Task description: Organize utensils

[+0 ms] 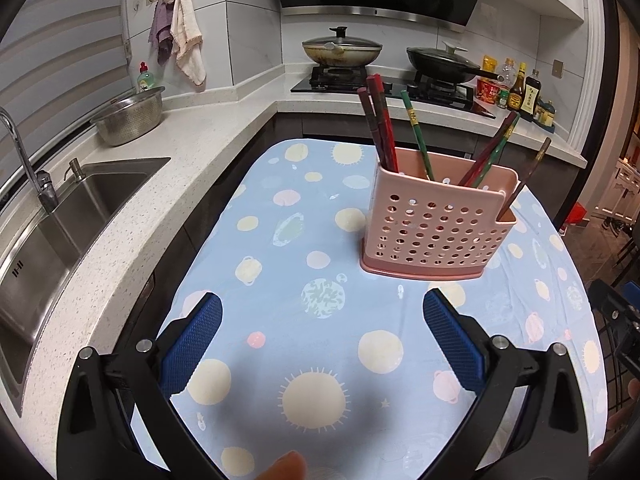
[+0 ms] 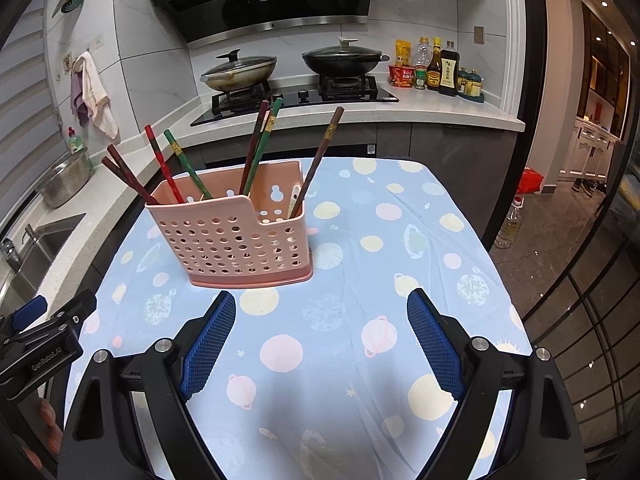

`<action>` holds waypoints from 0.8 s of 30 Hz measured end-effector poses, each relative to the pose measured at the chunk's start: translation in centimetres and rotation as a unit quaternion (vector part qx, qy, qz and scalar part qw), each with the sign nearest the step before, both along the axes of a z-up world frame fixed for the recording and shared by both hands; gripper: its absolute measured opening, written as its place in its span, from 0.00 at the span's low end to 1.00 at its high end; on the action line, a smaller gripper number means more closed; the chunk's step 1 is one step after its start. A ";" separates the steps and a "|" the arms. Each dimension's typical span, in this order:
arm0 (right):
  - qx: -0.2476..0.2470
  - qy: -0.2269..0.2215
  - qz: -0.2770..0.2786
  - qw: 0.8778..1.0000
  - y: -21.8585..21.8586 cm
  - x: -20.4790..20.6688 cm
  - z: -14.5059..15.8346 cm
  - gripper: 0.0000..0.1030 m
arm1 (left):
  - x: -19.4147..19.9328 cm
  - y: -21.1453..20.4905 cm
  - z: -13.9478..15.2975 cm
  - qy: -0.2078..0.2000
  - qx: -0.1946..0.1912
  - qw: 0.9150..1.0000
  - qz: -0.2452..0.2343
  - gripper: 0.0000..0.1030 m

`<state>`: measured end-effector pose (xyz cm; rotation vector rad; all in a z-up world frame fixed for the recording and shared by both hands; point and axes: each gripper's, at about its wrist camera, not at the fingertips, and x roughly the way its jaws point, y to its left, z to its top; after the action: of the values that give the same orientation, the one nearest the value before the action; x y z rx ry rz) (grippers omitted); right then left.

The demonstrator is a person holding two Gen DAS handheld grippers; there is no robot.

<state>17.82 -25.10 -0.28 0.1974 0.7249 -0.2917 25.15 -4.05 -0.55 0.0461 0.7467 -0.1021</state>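
Observation:
A pink perforated utensil holder (image 1: 432,228) stands on the blue planet-print tablecloth (image 1: 320,360); it also shows in the right wrist view (image 2: 236,240). Several red, green and brown chopsticks (image 1: 380,120) stand in it, leaning outward (image 2: 260,144). One brown chopstick (image 2: 320,160) stands alone in the small side compartment. My left gripper (image 1: 322,308) is open and empty, in front of the holder. My right gripper (image 2: 322,304) is open and empty, in front and to the right of the holder. The left gripper's body shows at the left edge of the right wrist view (image 2: 40,344).
A steel sink (image 1: 60,220) and a colander (image 1: 130,118) are on the counter to the left. Two lidded woks (image 2: 240,70) sit on the stove behind the table. Sauce bottles (image 2: 436,66) stand at the back right. The table's right edge drops to the floor.

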 end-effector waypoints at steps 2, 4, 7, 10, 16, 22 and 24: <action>0.002 0.004 0.001 1.000 -0.1 0.0 -0.2 0.83 | 0.0 0.1 -0.1 0.001 0.002 1.000 0.001 0.93; 0.004 0.007 0.003 1.000 -0.2 0.1 -0.4 0.84 | 0.1 0.3 -0.2 0.003 0.003 1.000 0.003 0.93; -0.002 0.007 0.003 1.000 -0.1 0.0 -0.5 0.84 | 0.3 0.6 -0.4 0.008 0.000 1.000 0.011 0.93; -0.004 0.007 0.005 1.000 0.0 -0.1 -0.6 0.84 | 0.3 0.6 -0.5 0.010 -0.001 1.000 0.013 0.93; -0.005 0.010 0.006 1.000 0.0 -0.1 -0.8 0.84 | 0.3 0.7 -0.4 0.007 0.003 1.000 0.008 0.93; -0.013 0.011 0.005 1.000 0.1 -0.1 -0.9 0.84 | 0.3 0.7 -0.3 0.006 0.001 1.000 0.009 0.93; -0.015 0.011 0.004 1.000 0.1 -0.2 -0.9 0.84 | 0.3 0.8 -0.3 0.009 -0.003 1.000 0.010 0.93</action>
<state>17.59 -25.03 -1.23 0.1632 0.7429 -0.2972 25.45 -3.22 -0.84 0.0328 0.7643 -0.0862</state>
